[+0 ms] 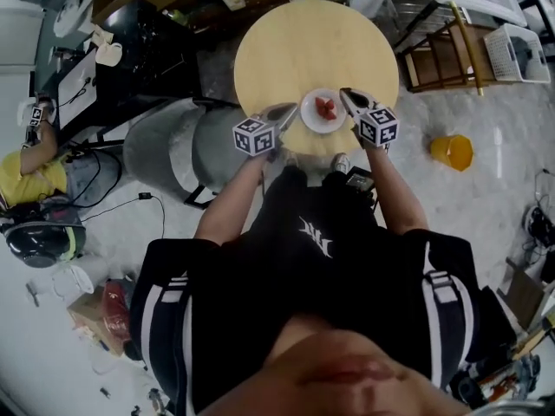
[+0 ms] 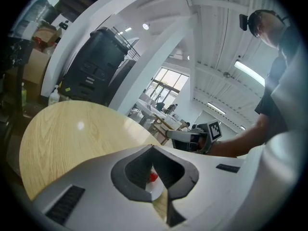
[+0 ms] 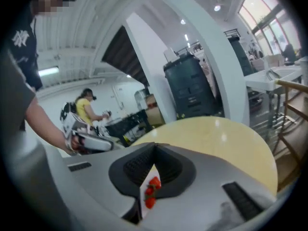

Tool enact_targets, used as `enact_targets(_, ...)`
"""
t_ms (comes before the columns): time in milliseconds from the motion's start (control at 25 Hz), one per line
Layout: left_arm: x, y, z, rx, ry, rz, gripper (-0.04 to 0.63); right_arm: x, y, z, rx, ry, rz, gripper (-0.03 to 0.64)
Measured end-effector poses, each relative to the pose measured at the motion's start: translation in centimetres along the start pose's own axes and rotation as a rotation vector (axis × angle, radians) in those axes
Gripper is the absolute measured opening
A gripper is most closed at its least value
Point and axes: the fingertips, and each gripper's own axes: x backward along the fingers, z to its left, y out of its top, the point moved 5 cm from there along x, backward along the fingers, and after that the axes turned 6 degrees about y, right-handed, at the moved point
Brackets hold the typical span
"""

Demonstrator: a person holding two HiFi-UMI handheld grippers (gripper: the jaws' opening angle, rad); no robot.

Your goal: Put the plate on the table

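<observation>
A small white plate (image 1: 323, 121) with red strawberries (image 1: 326, 107) rests on the round wooden table (image 1: 303, 42), close to its near edge. My left gripper (image 1: 290, 109) is just left of the plate, jaws shut and empty. My right gripper (image 1: 345, 94) is at the plate's right rim, also shut with nothing between the tips. In the left gripper view the closed jaws (image 2: 153, 148) hide all but a sliver of the plate (image 2: 156, 190) and a strawberry (image 2: 152, 177). The right gripper view shows its tips (image 3: 154, 146) meeting above the strawberries (image 3: 153, 184).
A grey chair (image 1: 173, 146) stands left of the table's near side. A wooden rack (image 1: 447, 55) and white basket (image 1: 516, 50) are at the right, a yellow object (image 1: 453, 152) lies on the floor. A person in yellow (image 1: 35, 176) sits far left by a black desk (image 1: 130, 50).
</observation>
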Motion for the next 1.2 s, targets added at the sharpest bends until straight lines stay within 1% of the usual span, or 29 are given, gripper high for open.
enact_targets(80, 1.0, 1.2, -1.3, -0.018, -0.019, -0.026, 0.002, 1.8, 2.7, 2.7, -0.041, 0.182, -0.090, 0.000)
enact_targets(120, 1.4, 2.0, -2.2, -0.035, -0.032, -0.040, 0.002, 2.6, 4.0, 4.0, -0.064, 0.267, -0.114, 0.000)
enact_targets(160, 1.6, 3.0, -3.0, -0.057, -0.044, -0.056, 0.002, 3.4, 5.1, 5.0, -0.072, 0.329, -0.124, 0.000)
enact_targets(240, 1.9, 5.1, -4.2, -0.098, -0.064, -0.098, 0.002, 4.6, 6.8, 6.0, -0.055, 0.392, -0.136, -0.002)
enact_targets(320, 2.3, 6.8, -5.4, -0.122, -0.077, -0.146, 0.002, 5.5, 7.4, 6.7, -0.044, 0.417, -0.150, -0.002)
enact_targets(400, 2.4, 7.7, -6.8, -0.147, -0.095, -0.177, 0.002, 6.2, 7.1, 6.9, -0.026, 0.423, -0.153, -0.003)
enact_targets(480, 2.2, 8.4, -8.2, -0.179, -0.118, -0.186, 0.002, 6.7, 7.1, 7.0, -0.017, 0.416, -0.156, -0.002)
enact_targets(560, 2.0, 8.7, -9.5, -0.196, -0.136, -0.193, 0.002, 7.2, 7.1, 7.1, -0.013, 0.416, -0.152, -0.002)
enact_targets(680, 1.9, 8.4, -10.7, -0.188, -0.145, -0.214, 0.003, 8.0, 7.0, 7.1, 0.002, 0.437, -0.147, -0.002)
enact_targets(840, 0.9, 7.3, -12.3, -0.200, -0.119, -0.200, 0.003, 9.8, 7.0, 6.2, 0.001, 0.472, -0.161, -0.002)
enact_targets(920, 0.9, 6.9, -12.9, -0.178, -0.105, -0.218, 0.003, 10.3, 6.5, 6.0, 0.006, 0.496, -0.149, -0.002)
enact_targets(1000, 0.8, 5.9, -13.0, -0.145, -0.087, -0.225, 0.003, 10.3, 5.2, 5.7, 0.017, 0.516, -0.117, -0.002)
enact_targets(1080, 0.6, 4.6, -13.1, -0.120, -0.070, -0.206, 0.003, 10.2, 4.3, 5.4, 0.013, 0.532, -0.102, -0.002)
enact_targets(1200, 0.2, 3.6, -13.6, -0.120, -0.062, -0.172, 0.003, 10.4, 4.6, 5.7, 0.024, 0.557, -0.119, -0.002)
